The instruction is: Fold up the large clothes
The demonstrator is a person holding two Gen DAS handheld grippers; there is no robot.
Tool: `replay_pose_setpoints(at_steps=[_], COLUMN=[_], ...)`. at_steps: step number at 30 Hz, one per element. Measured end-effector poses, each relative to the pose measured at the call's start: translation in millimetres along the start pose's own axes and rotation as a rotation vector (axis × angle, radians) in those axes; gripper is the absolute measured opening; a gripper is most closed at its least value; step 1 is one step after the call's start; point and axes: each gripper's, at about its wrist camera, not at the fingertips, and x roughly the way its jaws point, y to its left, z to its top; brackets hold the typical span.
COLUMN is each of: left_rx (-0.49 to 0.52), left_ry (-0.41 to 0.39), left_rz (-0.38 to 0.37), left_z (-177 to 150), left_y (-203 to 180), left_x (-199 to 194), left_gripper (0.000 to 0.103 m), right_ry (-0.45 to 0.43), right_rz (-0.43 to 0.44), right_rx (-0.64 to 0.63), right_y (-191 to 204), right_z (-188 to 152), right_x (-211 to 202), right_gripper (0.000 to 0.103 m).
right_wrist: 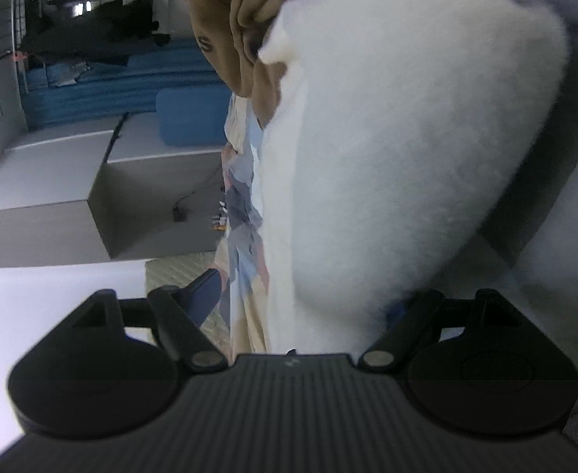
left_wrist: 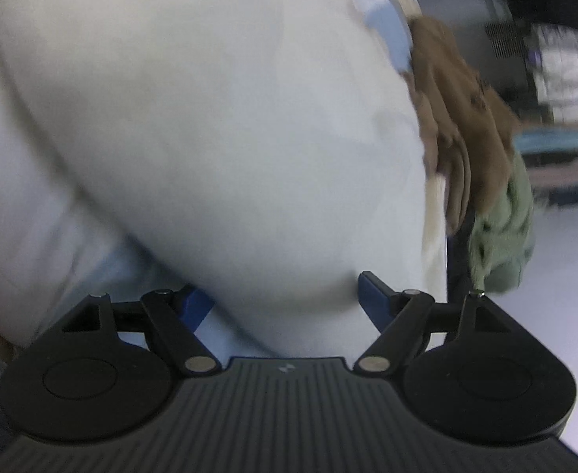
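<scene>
The white garment (left_wrist: 210, 138) bulges between the wide-spread fingers of both the left gripper (left_wrist: 285, 299) and right gripper (right_wrist: 301, 307); unpinched, it could slide free and lose its fold.

- White garment (left_wrist: 210, 138) fills most of the view, bulging between the blue fingers (left_wrist: 373, 295) of the left tongs (left_wrist: 285, 299), jaws spread wide.
- Brown garment (left_wrist: 458, 118) bunched along its right edge.
- Green cloth (left_wrist: 506, 232) just below the brown.
</scene>
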Motion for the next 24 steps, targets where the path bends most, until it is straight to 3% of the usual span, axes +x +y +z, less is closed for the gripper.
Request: replay_pose_setpoints(at_steps=[5, 11, 14, 17, 19, 24], left_rx=[-0.089, -0.113, -0.127, -0.090, -0.049, 0.082], left_ry=[-0.082, -0.199, -0.230, -0.247, -0.268, -0.312], left_rz=[0.001, 0.007, 0.022, 0.039, 0.039, 0.015], left_z=[14.9, 26.9, 30.4, 29.7, 27.7, 15.4], left_y=[14.9, 12.0, 16.5, 13.2, 7.4, -15.9], left_x=[-13.2, -30.0, -35.4, -38.8, -45.1, -73.7], left_gripper=[0.080, 0.078, 0.065, 0.047, 0.040, 0.035], right_ry=[-0.024, -0.103, -0.124, -0.127, -0.125, -0.118], right_rz=[-0.079, -0.198, -0.214, -0.231, -0.243, -0.221], right_rx=[0.002, -0.034, -0.033, -0.079, -0.132, -0.253], right_y=[-5.7, -10.2, -11.9, -8.3, -1.9, 24.8], right_z=[-2.4, 2.1, 5.8, 6.3, 6.3, 4.2], right_x=[1.8, -1.0, -0.1, -0.4, -0.3, -14.2], right_gripper=[0.084, 0.079, 0.074, 0.061, 0.044, 0.032])
